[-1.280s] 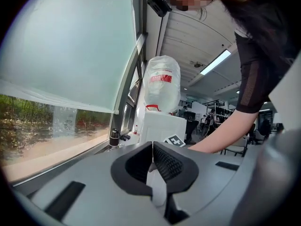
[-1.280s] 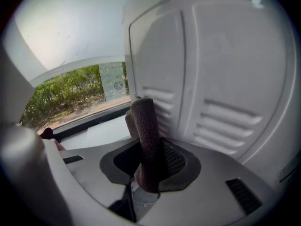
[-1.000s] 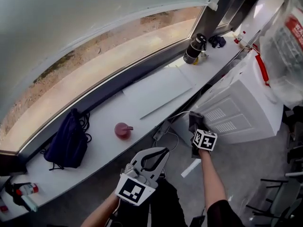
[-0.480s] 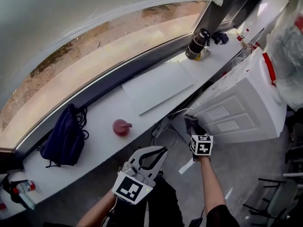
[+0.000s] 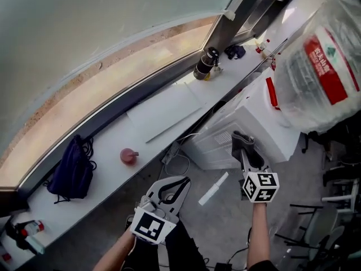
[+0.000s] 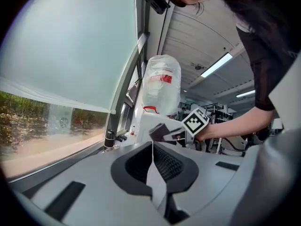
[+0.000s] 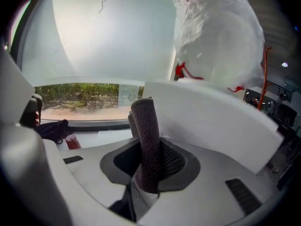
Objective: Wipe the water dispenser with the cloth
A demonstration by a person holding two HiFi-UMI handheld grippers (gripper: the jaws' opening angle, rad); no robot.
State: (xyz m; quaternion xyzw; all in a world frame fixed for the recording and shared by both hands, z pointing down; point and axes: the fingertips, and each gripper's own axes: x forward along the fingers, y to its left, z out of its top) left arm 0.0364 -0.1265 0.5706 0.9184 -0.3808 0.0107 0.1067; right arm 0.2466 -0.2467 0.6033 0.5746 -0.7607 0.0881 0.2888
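The white water dispenser stands at the right with a clear bottle with a red label on top. My right gripper is shut on a dark grey cloth, which is held up against the dispenser's lower side panel. In the right gripper view the rolled cloth sticks up between the jaws, just in front of the dispenser. My left gripper hangs lower left over the floor, shut on nothing. In the left gripper view its jaws meet in a line, and the dispenser shows beyond them.
A white windowsill runs along the window with a blue bag, a red cup, a white board and a black flask. Cables and a white strip lie on the floor. Chairs stand at the right.
My right gripper with the cloth has moved right and nearer along the dispenser's side. The head view has swung, so the bottle shows more fully. The left gripper has stayed much where it was.
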